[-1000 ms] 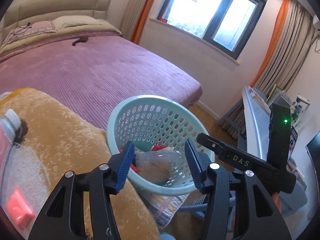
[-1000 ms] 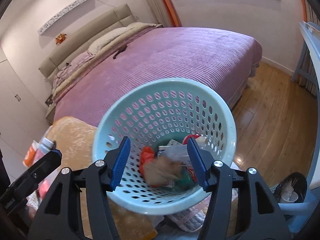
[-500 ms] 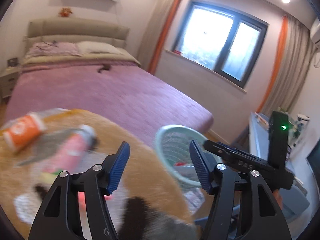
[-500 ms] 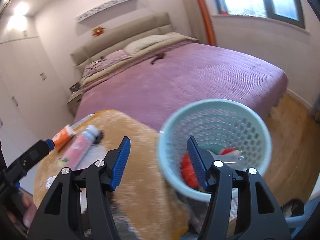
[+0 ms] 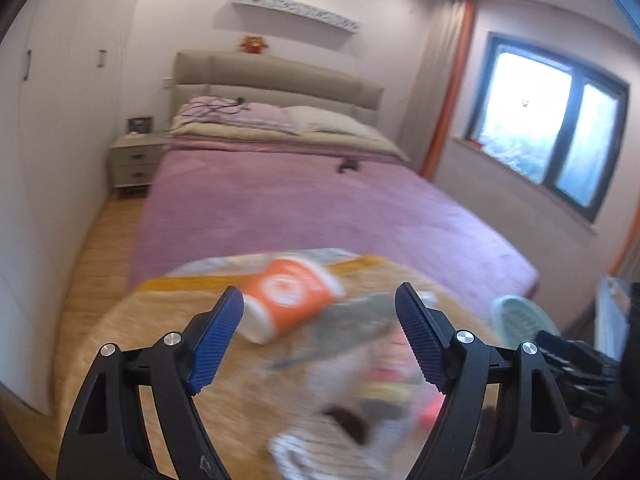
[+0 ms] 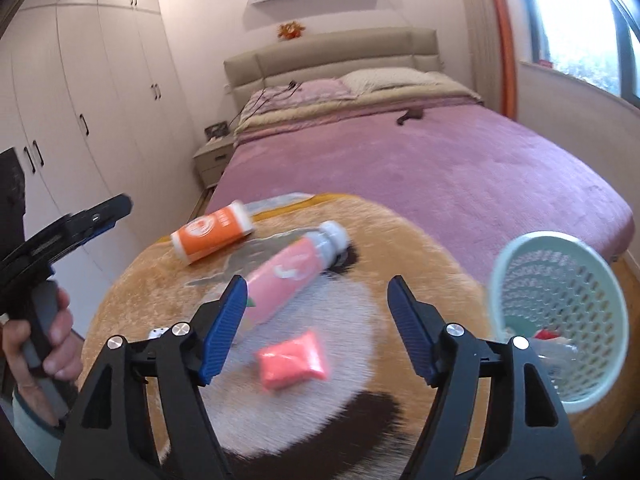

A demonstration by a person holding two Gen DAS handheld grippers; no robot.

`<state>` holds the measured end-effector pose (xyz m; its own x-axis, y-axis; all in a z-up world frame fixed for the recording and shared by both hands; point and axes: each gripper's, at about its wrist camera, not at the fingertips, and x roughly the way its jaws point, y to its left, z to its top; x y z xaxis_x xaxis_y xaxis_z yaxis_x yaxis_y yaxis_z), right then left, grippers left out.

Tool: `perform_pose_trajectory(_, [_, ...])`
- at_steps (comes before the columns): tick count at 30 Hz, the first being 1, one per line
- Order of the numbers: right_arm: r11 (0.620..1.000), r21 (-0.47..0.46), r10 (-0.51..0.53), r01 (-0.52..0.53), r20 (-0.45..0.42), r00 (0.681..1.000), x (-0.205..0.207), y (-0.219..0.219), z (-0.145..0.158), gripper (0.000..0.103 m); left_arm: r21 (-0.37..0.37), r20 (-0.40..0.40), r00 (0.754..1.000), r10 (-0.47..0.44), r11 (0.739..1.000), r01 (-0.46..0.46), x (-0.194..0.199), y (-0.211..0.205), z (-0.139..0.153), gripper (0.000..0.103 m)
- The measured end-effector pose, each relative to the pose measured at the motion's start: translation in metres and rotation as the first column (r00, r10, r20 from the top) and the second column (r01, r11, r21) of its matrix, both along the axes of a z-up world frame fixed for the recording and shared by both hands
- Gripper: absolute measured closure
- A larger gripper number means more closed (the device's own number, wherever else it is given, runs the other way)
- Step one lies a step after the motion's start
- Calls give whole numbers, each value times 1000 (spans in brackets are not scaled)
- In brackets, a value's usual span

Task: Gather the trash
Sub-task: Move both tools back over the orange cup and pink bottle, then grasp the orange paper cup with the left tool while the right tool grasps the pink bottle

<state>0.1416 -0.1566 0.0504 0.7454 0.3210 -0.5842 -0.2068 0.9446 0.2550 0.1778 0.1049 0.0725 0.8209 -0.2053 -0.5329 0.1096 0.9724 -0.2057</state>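
An orange cup [image 6: 212,235] lies on its side on the tan furry rug [image 6: 400,248], also in the left wrist view [image 5: 292,298]. A pink bottle with a grey cap [image 6: 294,270] lies beside it on a clear wrapper [image 6: 256,256]. A small pink packet [image 6: 292,360] lies nearer me. The mint basket [image 6: 560,320] with trash in it stands at the right. My right gripper [image 6: 316,328] is open and empty above the packet. My left gripper [image 5: 320,340] is open and empty, just short of the cup.
A bed with a purple cover [image 6: 440,160] lies behind the rug. White wardrobes [image 6: 80,100] line the left wall, with a nightstand [image 6: 212,160] by the bed. A window [image 5: 560,120] is on the right wall. The left wrist view is blurred low down.
Both grippers have swung left, away from the basket and over the rug. The cup, bottle and packet have come into view in front of them. Both stay open.
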Motion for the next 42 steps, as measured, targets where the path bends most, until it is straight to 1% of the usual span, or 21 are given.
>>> perform_pose_trajectory(1, [1000,9,3,-3,-14,1000,6,7,-3,34,13,-18,1000,10,1000,-10,10,6,-6,27])
perform_pose_trajectory(2, [1000,13,4,-4,-22,1000,7,12,-6,34,10,-35,999,6,1000,-6,18,12,-12,27])
perform_pose_trajectory(4, [1000,26,1,0,-49,999,17,22,-12,33,-11,-55,998,0,1000,-1,30,19,-19,27])
perform_pose_trajectory(5, [999,34,1,1,-59,998,22,25,-14,33,-26,-70,998,-5,1000,3,40,23,-25,25])
perform_pose_trajectory(7, [999,41,-2,5,-75,997,30,32,-16,33,-41,-86,996,-14,999,10,46,31,-33,22])
perform_pose_trajectory(9, [999,50,-15,20,-98,995,39,38,-20,31,-54,-105,994,-20,998,15,57,34,-41,21])
perform_pose_trajectory(12, [996,77,-30,41,-138,990,53,44,-28,30,-70,-142,990,-7,998,-3,72,39,-54,19])
perform_pose_trajectory(16, [992,99,-56,78,-210,976,73,52,-44,30,-78,-195,980,-32,997,17,91,38,-69,18])
perform_pose_trajectory(19, [986,138,-49,89,-269,962,88,56,-57,30,-138,-239,968,-78,989,45,102,40,-81,18])
perform_pose_trajectory(22, [982,160,-42,97,-319,947,97,60,-68,30,-182,-268,956,-119,981,71,107,41,-89,18])
perform_pose_trajectory(25, [980,175,-23,93,-363,932,103,68,-80,30,-191,-296,946,-132,979,77,112,39,-96,21])
perform_pose_trajectory(26, [980,173,-29,96,-353,935,101,68,-80,30,-198,-304,942,-140,977,81,111,38,-98,24])
perform_pose_trajectory(28, [981,180,-11,78,-347,938,98,71,-79,35,-198,-300,944,-138,977,80,106,37,-98,26])
perform_pose_trajectory(31, [978,198,11,62,-350,937,93,69,-79,42,-191,-305,943,-137,978,80,101,31,-96,35])
perform_pose_trajectory(33, [979,200,23,49,-346,938,89,68,-77,49,-178,-306,943,-133,981,80,94,26,-94,40])
perform_pose_trajectory(35, [980,195,31,38,-336,941,83,66,-76,52,-181,-301,943,-142,979,90,85,20,-92,46])
perform_pose_trajectory(37, [979,202,38,31,-331,943,78,63,-74,53,-185,-301,943,-145,978,91,79,14,-90,48])
perform_pose_trajectory(42, [965,259,54,31,-315,948,64,45,-64,55,-215,-276,949,-154,972,95,63,8,-81,48])
